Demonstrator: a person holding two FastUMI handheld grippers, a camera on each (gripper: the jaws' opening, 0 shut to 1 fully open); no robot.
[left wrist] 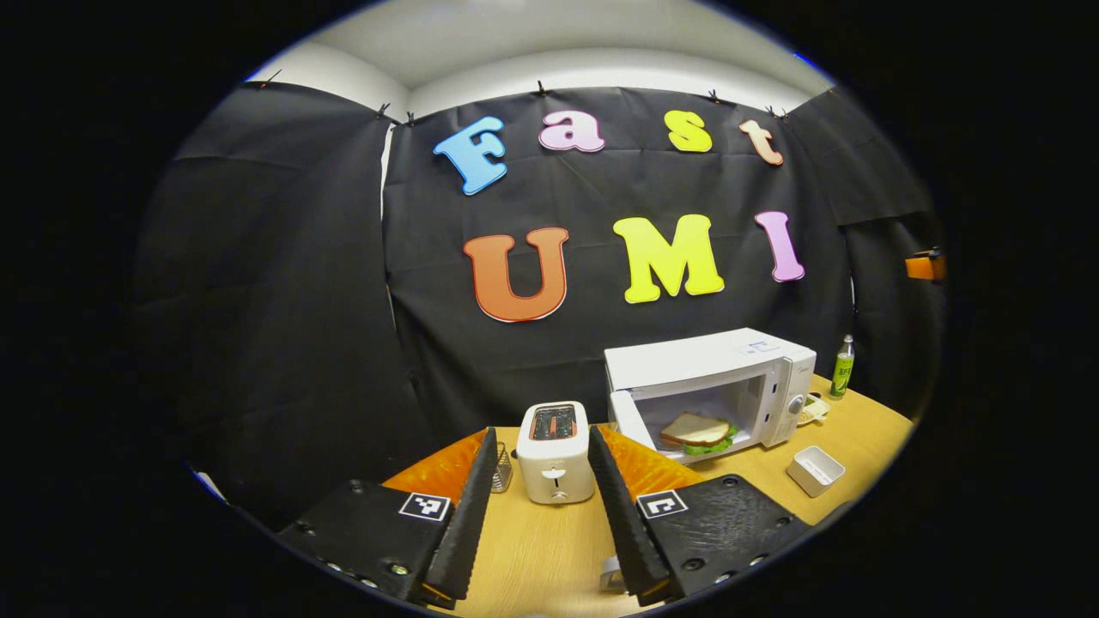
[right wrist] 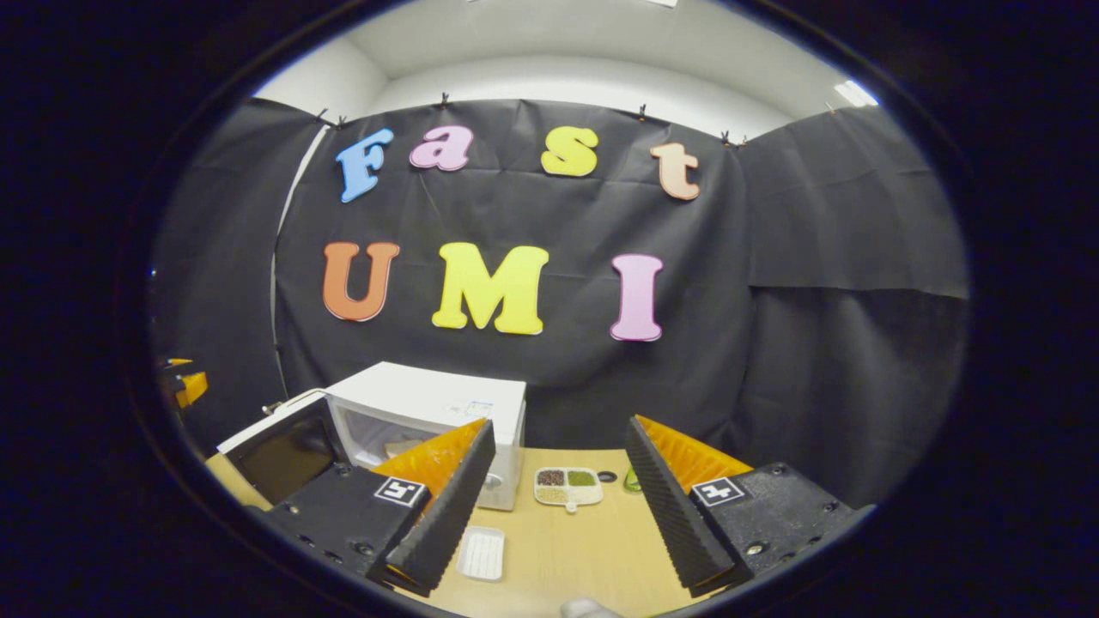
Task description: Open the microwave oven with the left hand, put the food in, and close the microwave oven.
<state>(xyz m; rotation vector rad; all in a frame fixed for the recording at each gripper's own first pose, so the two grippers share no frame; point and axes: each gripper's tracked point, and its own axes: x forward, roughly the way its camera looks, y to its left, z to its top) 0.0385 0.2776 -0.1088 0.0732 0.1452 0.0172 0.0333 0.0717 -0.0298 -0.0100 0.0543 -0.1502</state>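
Seen in the left gripper view, the left gripper point(left wrist: 543, 481) hangs over the table point(left wrist: 549, 549) with its fingers spread wide and nothing between them; a toaster point(left wrist: 555, 452) stands just ahead in the gap. Ahead and to the right sits the microwave point(left wrist: 713, 378), door swung open, with the sandwich point(left wrist: 697, 432) lying inside. In the right gripper view, the right gripper point(right wrist: 558, 481) is likewise spread wide and empty, the microwave ahead to its left, a small tray point(right wrist: 482, 553) below between its fingers and a divided dish point(right wrist: 567, 486) beyond.
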